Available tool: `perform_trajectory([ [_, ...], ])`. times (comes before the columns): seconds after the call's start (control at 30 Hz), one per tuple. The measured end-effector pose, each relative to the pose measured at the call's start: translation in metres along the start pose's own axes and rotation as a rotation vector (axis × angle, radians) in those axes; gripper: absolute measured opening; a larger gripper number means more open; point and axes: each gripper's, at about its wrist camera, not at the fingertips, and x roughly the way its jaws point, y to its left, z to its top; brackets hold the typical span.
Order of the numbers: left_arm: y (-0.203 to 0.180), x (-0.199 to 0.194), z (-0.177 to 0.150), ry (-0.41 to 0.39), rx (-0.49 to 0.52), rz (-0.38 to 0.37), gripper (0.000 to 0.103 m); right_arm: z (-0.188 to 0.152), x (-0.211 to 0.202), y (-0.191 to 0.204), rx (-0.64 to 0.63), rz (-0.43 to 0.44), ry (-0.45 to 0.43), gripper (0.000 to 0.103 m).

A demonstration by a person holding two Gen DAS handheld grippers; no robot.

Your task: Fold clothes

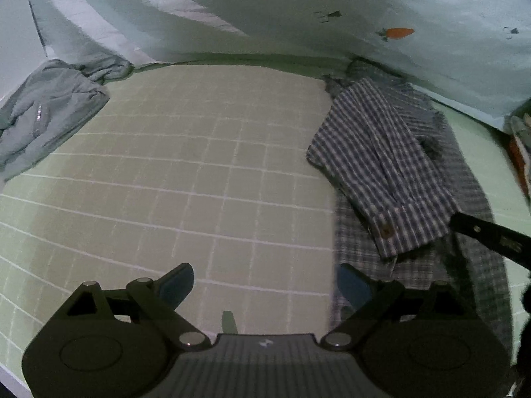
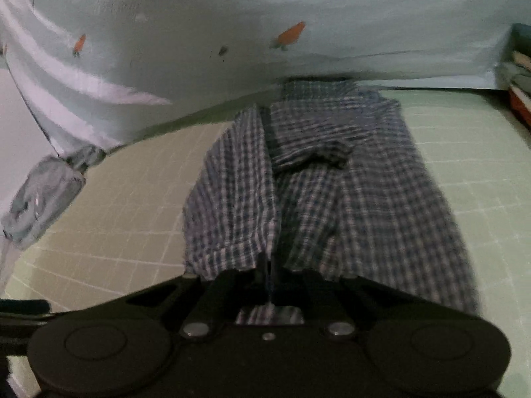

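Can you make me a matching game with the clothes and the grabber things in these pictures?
Things:
1. blue and white checked button shirt
2. crumpled grey zip-up garment
3. left gripper
4. right gripper

States:
A. open, with nothing between its fingers
B. bunched up at the far left of the green grid mat
C. shut on cloth
D. spread out on the right side of the mat, one sleeve folded across it

Pairs: 1-D, 2-B, 3-A, 4-C
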Motion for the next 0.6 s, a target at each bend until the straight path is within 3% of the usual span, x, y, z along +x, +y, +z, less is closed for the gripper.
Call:
perform_trajectory([
  [0.33, -0.049, 0.006, -0.018, 0.033, 0.019, -0.075, 0.093, -0.043, -0.083, -0.042, 0.087, -0.008, 0.015, 0.001],
  [0.6, -0.071, 0.003, -0.036, 0.063, 0.064, -0.076, 0.093, -0.070, -0.097, -0.075, 0.133, -0.045, 0.077, 0.001],
])
